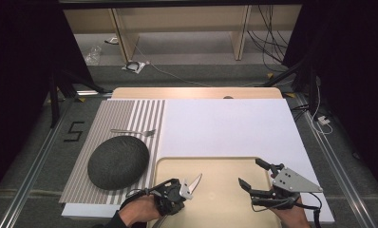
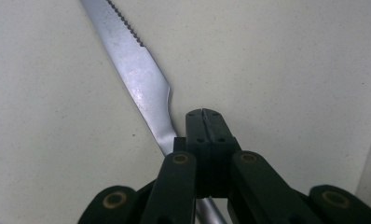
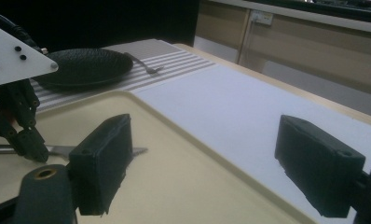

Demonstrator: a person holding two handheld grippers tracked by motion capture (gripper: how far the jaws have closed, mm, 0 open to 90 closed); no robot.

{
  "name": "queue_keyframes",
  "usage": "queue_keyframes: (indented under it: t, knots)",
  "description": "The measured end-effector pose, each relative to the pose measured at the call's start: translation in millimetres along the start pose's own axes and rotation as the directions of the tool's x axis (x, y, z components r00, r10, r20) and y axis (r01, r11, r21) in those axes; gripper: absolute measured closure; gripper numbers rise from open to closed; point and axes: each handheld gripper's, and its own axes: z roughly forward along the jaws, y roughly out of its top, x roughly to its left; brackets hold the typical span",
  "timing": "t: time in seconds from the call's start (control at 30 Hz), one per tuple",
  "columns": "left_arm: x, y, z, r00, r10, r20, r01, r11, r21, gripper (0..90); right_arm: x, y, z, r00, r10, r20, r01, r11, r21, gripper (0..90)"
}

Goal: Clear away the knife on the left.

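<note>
A table knife with a serrated blade lies flat on the beige tray. My left gripper is shut, jaws pressed together, tips right over the knife where blade meets handle; the knife runs under and beside them, not in the seam. In the right gripper view the left gripper points down onto the knife. From above, the left gripper sits at the tray's front left. My right gripper hovers open over the tray's right part, with nothing between its jaws.
A dark grey round plate rests on a striped placemat left of the tray, with a fork beyond it. A white sheet covers the table behind the tray. Shelving and cables stand on the floor past the table.
</note>
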Motion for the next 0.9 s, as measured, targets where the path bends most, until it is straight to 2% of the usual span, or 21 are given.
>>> queue_keyframes:
  t: [0.07, 0.2, 0.9]
  knots:
    - [2.4, -1.4, -0.5, 1.0000, -0.009, 0.003, 0.009, 1.0000, -0.002, 89.2, 0.2, 0.1, -0.2, 1.0000, 0.000, 0.000, 0.000, 1.000, 0.004, 19.8]
    - [6.0, -3.5, -1.8, 0.9997, -0.013, -0.023, 0.014, 0.9999, 0.009, 89.2, 0.2, 0.1, -0.2, 1.0000, 0.002, -0.001, -0.002, 1.000, 0.004, 19.8]
    - [23.8, -16.4, -7.3, 0.9971, -0.071, -0.026, 0.071, 0.9973, 0.017, 89.1, -0.2, -0.2, -1.0, 1.0000, 0.009, -0.002, -0.009, 1.000, 0.006, 19.8]
